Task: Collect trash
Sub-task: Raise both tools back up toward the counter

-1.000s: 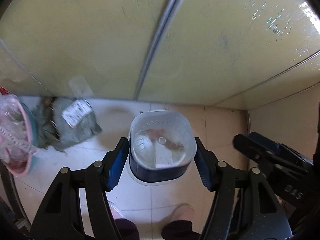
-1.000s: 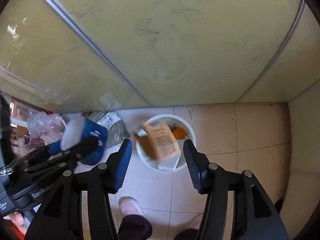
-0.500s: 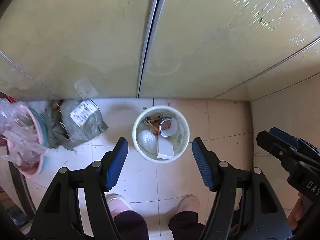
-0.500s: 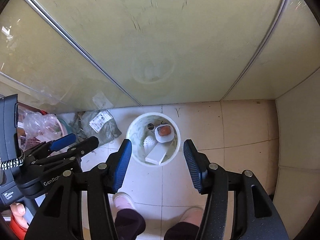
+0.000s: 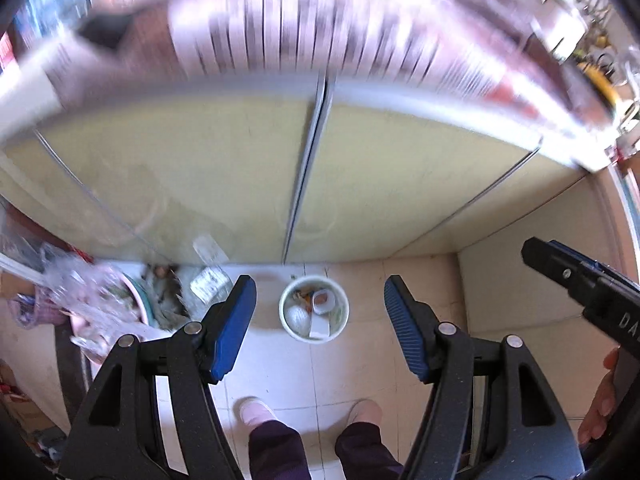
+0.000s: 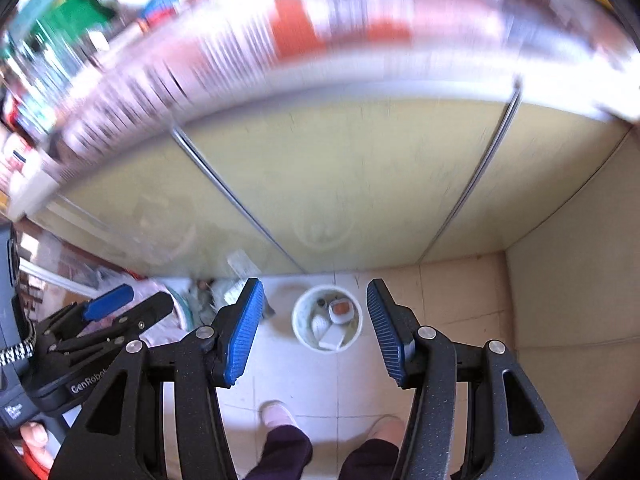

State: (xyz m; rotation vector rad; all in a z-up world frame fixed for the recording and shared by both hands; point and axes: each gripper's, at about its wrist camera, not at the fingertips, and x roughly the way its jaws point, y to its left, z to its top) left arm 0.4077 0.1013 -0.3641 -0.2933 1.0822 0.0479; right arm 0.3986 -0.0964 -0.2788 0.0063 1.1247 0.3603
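**Both claws empty above the bin: risks on the way to the next item**

I find the left gripper with its jaws standing well apart and nothing between the blue pads. The right gripper is likewise parted, somewhat narrower, and also empty. Both point steeply down at the floor.

The white bin stands upright on the tiled floor, close to the foot of the yellow cabinet doors. Inside it I can make out a small white tub with reddish contents, a flat white piece and a pale rounded item; the rest is too small to name. I judge this drop complete.

Findings on risk:

1. The upper part of both views is heavily smeared. The counter edge and whatever sits on it cannot be read. Reaching for further trash from this footing could end in a blind grasp or a knock against the edge.
2. The grippers hang near each other; the right one's finger shows at the right edge of the left view. A crossing reach could clash them.
3. The person's feet stand just beside the bin. A step forward could tip it and spill the contents.
4. The grey sack and the pink basin of plastic lie left of the bin. I cannot tell whether they count as trash; taking them for it would be a wrong collection.
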